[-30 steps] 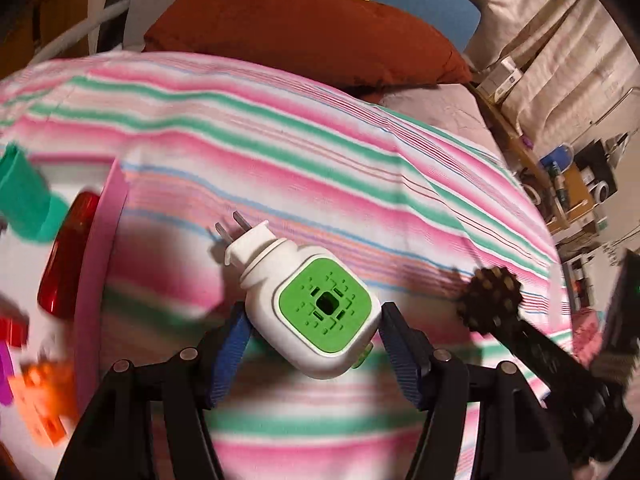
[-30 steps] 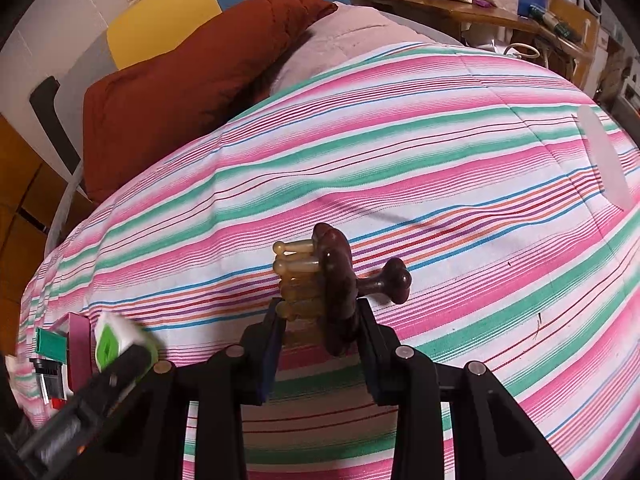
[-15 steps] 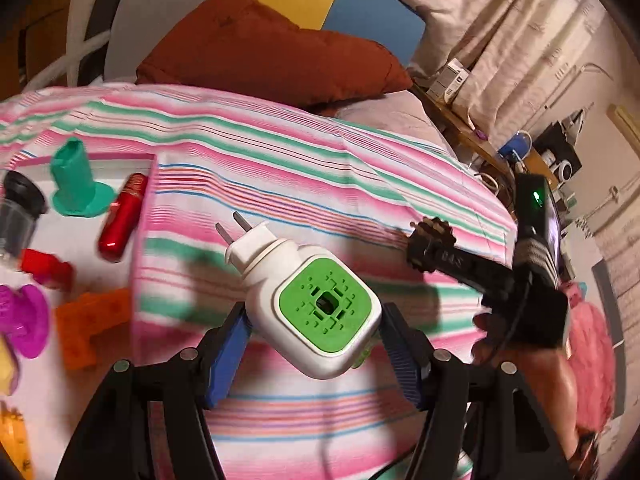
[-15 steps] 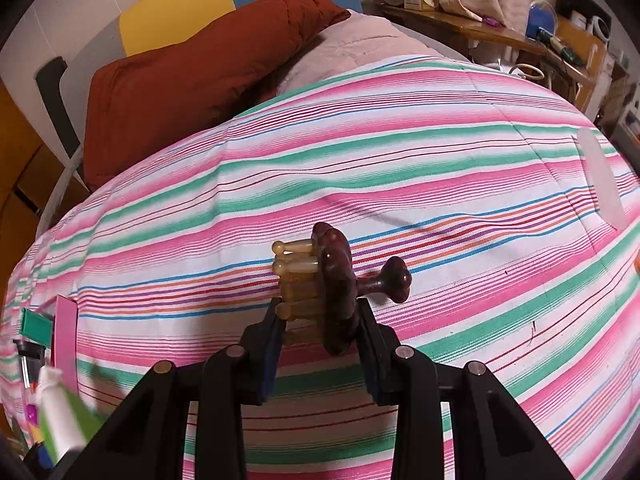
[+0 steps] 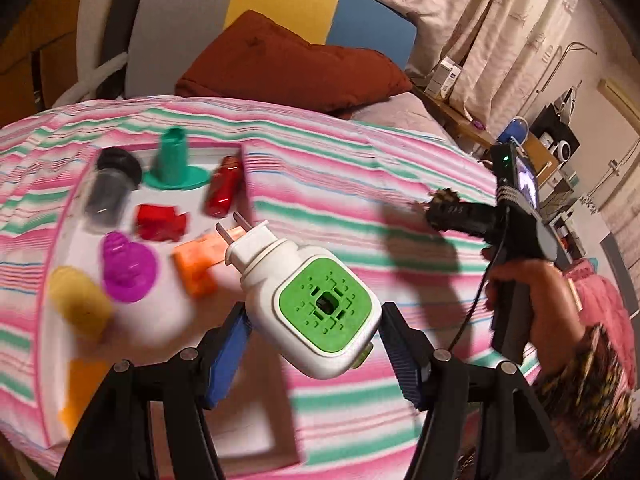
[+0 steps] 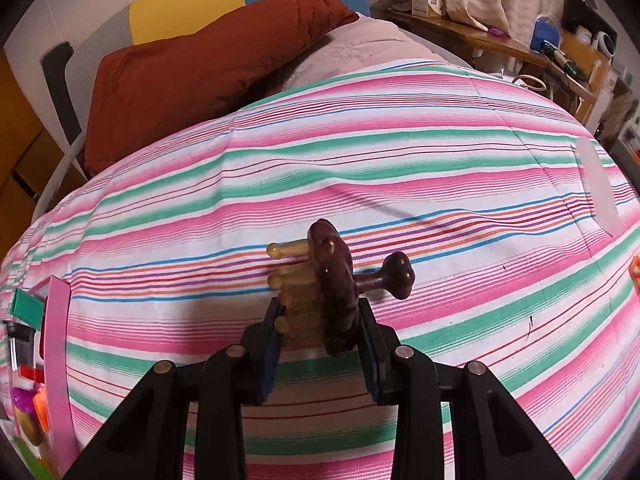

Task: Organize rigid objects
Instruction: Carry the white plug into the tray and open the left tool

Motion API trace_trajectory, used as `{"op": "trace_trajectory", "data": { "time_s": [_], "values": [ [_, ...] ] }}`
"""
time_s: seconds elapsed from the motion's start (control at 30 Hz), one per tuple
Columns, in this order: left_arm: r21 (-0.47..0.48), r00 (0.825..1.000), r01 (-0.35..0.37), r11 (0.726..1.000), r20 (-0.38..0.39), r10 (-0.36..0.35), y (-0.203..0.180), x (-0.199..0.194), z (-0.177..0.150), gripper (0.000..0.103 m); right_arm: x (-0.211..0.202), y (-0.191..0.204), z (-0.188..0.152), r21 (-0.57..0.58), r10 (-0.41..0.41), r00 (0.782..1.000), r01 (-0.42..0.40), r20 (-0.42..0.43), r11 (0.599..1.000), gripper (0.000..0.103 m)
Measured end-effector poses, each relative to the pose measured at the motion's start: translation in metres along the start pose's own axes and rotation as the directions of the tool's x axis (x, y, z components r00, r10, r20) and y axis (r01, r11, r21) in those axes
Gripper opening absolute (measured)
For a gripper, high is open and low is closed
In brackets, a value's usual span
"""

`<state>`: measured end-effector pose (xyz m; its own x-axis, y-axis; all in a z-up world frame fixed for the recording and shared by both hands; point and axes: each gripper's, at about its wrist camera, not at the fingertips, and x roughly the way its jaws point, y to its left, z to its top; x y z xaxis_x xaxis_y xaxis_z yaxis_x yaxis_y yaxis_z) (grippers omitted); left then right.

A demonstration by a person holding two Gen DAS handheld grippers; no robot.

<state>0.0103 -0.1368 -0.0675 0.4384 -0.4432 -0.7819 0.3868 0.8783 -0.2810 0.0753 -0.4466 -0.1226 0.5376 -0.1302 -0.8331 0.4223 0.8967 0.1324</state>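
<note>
— Where's the white-and-green plug-in unit [image 5: 316, 300]?
— Clamped in the left hand-held gripper [image 5: 316, 344], jaws wide, above the tray [image 5: 60, 240] of toys to its left.
— The right hand-held gripper [image 6: 320, 320]?
— Nearly closed on a brown scalp massager [image 6: 332, 288] over the bed [image 6: 400, 152].

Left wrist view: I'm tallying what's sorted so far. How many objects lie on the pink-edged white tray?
8 at least: black-capped jar, green cone, red bottle, red block, purple piece, orange block, yellow piece, orange piece. Blur may hide more.

A bedroom in a home; a striped bedspread [image 6: 360, 160] covers the bed. A rust pillow [image 5: 288, 68] lies at its head; a cluttered wooden desk [image 6: 500, 44] stands beside.
</note>
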Motion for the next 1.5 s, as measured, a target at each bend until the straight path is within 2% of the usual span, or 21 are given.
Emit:
{"op": "trace_trajectory", "data": {
  "time_s": [0.17, 0.3, 0.5, 0.67, 0.83, 1.03, 1.17, 1.27, 1.37, 1.47, 1.5],
  "values": [
    [0.009, 0.998, -0.054, 0.999, -0.013, 0.054, 0.033, -0.005, -0.016, 0.066, -0.002, 0.001, -0.003, -0.006, -0.011, 1.0, 0.011, -0.001, 1.0, 0.035],
    [-0.012, 0.997, -0.067, 0.998, -0.042, 0.067, 0.055, 0.0, -0.025, 0.066, -0.005, 0.001, -0.006, -0.001, -0.014, 1.0, 0.014, -0.003, 1.0, 0.035],
    [0.036, 0.992, -0.086, 0.996, -0.089, 0.089, 0.069, 0.01, -0.026, 0.066, -0.01, 0.001, -0.012, 0.002, -0.011, 1.0, 0.011, -0.005, 1.0, 0.035],
    [-0.004, 0.993, -0.066, 0.998, -0.101, 0.065, 0.082, 0.01, -0.024, 0.066, -0.017, -0.001, -0.015, 0.027, 0.017, 1.0, -0.017, -0.005, 0.999, 0.035],
    [-0.028, 0.994, -0.059, 0.998, -0.094, 0.056, 0.088, 0.003, -0.033, 0.066, -0.027, 0.003, -0.021, 0.027, 0.046, 0.999, -0.046, 0.004, 0.999, 0.035],
    [0.014, 0.993, -0.09, 0.996, -0.071, 0.091, 0.086, -0.011, -0.047, 0.066, -0.034, 0.016, -0.028, -0.009, 0.067, 0.998, -0.067, 0.008, 0.998, 0.035],
    [0.0, 0.996, -0.075, 0.997, -0.04, 0.075, 0.089, -0.02, -0.047, 0.066, -0.04, 0.023, -0.031, -0.023, 0.106, 0.994, -0.106, 0.019, 0.994, 0.035],
    [-0.025, 0.999, -0.043, 0.999, -0.021, 0.042, 0.091, -0.026, -0.046, 0.066, -0.05, 0.032, -0.035, -0.046, 0.158, 0.987, -0.156, 0.037, 0.987, 0.035],
    [-0.022, 0.998, -0.053, 0.998, -0.017, 0.052, 0.089, -0.023, -0.043, 0.066, -0.058, 0.045, -0.041, -0.069, 0.24, 0.97, -0.237, 0.042, 0.969, 0.035],
    [-0.005, 0.997, -0.072, 0.997, -0.014, 0.072, 0.086, -0.016, -0.04, 0.065, -0.069, 0.065, -0.048, -0.135, 0.335, 0.941, -0.326, 0.046, 0.935, 0.035],
    [-0.004, 0.997, -0.071, 0.997, -0.014, 0.071, 0.085, -0.014, -0.039, 0.064, -0.075, 0.074, -0.052, -0.162, 0.38, 0.924, -0.368, 0.047, 0.916, 0.035]
  ]
}}
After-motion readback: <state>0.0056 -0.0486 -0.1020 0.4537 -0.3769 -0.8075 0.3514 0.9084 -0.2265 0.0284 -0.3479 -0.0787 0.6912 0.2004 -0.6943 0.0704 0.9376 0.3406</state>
